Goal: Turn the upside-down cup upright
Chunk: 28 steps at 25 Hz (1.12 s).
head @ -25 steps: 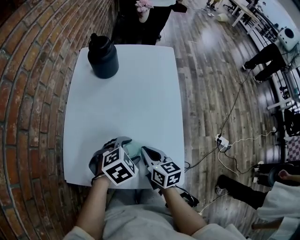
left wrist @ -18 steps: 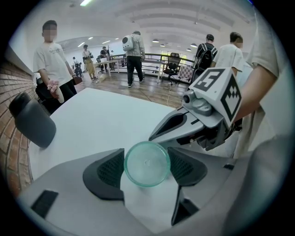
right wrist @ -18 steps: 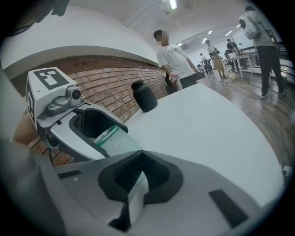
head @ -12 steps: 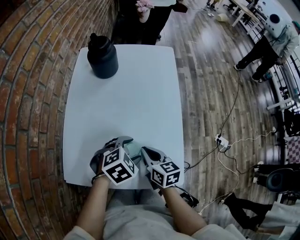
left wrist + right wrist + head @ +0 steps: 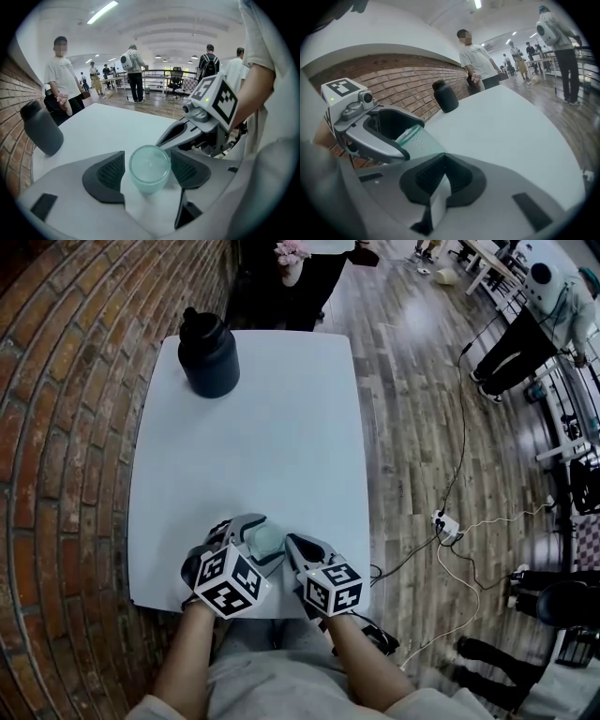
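Note:
A pale green translucent cup (image 5: 267, 538) is near the front edge of the white table (image 5: 262, 446). My left gripper (image 5: 259, 545) is shut on it, one dark pad on each side. In the left gripper view the cup's (image 5: 149, 168) closed round end faces the camera between the pads (image 5: 110, 176). The right gripper view shows the cup (image 5: 419, 140) leaning in the left gripper's jaws. My right gripper (image 5: 292, 545) is just right of the cup, shut and empty, its pads (image 5: 429, 176) pressed together.
A black bottle (image 5: 208, 357) stands at the table's far left corner. A person (image 5: 300, 268) stands beyond the far end. A brick wall runs along the left. A power strip (image 5: 442, 521) and cables lie on the wood floor to the right.
The left gripper has tipped, its marker cube dropping toward me and to the left, and more of the cup's round end shows. The right gripper has stayed put.

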Each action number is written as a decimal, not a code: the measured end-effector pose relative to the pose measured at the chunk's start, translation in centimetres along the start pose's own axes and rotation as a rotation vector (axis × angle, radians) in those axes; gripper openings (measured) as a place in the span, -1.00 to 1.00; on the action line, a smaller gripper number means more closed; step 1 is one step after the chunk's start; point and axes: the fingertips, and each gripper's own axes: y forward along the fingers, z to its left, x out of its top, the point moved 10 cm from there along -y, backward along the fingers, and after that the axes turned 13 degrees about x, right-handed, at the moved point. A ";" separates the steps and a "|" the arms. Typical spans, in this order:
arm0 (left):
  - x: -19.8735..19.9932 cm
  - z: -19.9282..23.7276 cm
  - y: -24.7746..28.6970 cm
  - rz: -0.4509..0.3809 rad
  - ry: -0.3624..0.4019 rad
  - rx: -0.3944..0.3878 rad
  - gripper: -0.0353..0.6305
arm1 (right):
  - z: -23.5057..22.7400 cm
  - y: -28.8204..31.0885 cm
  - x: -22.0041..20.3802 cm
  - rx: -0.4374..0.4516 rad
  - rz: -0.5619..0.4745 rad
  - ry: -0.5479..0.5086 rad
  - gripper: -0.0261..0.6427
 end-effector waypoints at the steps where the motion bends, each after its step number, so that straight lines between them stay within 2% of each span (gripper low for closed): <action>1: 0.0 0.1 -0.3 -0.012 -0.011 0.008 0.01 | 0.0 -0.1 0.0 -0.002 -0.001 -0.001 -0.90; 4: 0.1 0.4 -1.5 -0.062 -0.063 0.044 0.01 | 0.1 -0.3 0.0 -0.017 -0.012 -0.013 -0.90; 10: 0.4 1.0 -4.8 -0.207 -0.237 0.157 -0.01 | 1.5 -1.8 2.5 -0.050 -0.074 -0.087 -0.90; 13: 0.7 0.5 -5.8 -0.251 -0.300 0.208 -0.33 | 3.0 -2.7 4.4 -0.049 -0.117 -0.136 -0.90; 19: 1.7 -0.7 -7.8 -0.333 -0.407 0.319 -0.78 | 7.0 -4.3 7.6 -0.045 -0.184 -0.240 -0.90; 24: 2.9 -0.8 -11.2 -0.402 -0.483 0.428 -0.85 | 10.9 -6.2 8.9 -0.034 -0.230 -0.301 -0.90; 28: 3.3 -1.4 -13.9 -0.455 -0.563 0.504 -0.86 | 14.3 -8.3 10.1 -0.039 -0.272 -0.401 -0.90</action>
